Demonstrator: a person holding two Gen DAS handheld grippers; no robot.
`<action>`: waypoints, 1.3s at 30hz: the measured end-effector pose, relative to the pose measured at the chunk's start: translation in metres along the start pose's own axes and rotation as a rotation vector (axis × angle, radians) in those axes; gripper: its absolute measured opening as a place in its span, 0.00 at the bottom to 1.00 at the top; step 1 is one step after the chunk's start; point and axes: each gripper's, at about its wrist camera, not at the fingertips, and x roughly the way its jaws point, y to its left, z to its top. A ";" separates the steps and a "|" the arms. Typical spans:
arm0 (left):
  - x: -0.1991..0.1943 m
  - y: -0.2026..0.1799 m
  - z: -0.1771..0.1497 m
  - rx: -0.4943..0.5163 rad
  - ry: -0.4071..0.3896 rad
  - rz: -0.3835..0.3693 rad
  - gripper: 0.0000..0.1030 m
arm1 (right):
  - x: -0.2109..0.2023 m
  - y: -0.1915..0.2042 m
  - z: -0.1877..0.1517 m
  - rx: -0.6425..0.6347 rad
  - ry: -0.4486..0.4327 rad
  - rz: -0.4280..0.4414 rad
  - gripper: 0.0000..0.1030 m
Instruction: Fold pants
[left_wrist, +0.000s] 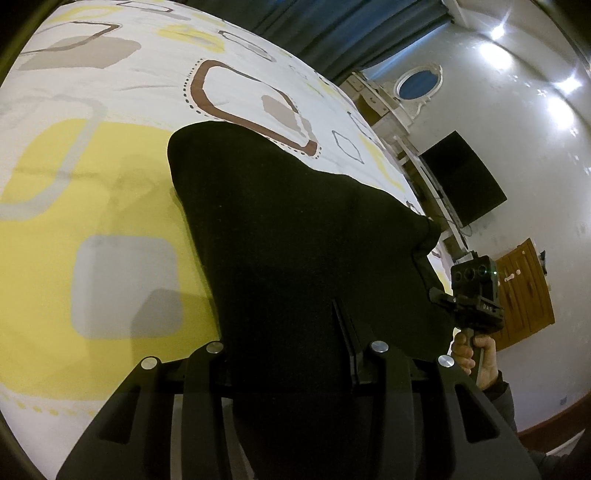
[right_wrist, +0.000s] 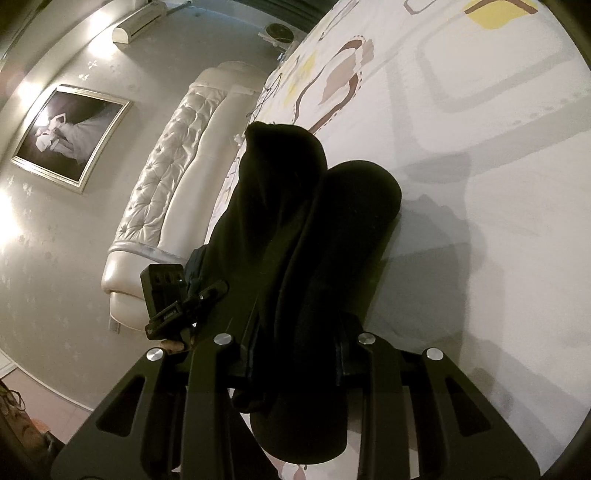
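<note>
Both tongs pinch the black, soft fabric pants (left_wrist: 295, 229): the left tongs (left_wrist: 295, 369) and the right tongs (right_wrist: 295, 362) each clamp an end of one edge, lifted above the bed with the patterned white-and-yellow sheet (left_wrist: 92, 184). The cloth's long axis runs straight ahead from each grip, its far part resting on the sheet, so neither hand is nearer.

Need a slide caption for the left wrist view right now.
Left gripper clamps black pants above a patterned bedsheet, with the right gripper alongside.
</note>
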 end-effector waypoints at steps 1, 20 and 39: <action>-0.001 0.001 0.000 -0.001 0.000 0.000 0.36 | 0.001 0.001 0.000 0.001 0.001 0.000 0.27; -0.018 0.016 0.002 -0.037 -0.014 0.007 0.37 | 0.025 0.010 0.001 0.014 0.006 0.023 0.27; -0.031 0.020 -0.013 -0.040 -0.040 0.030 0.57 | 0.037 -0.004 0.002 0.077 -0.010 0.071 0.34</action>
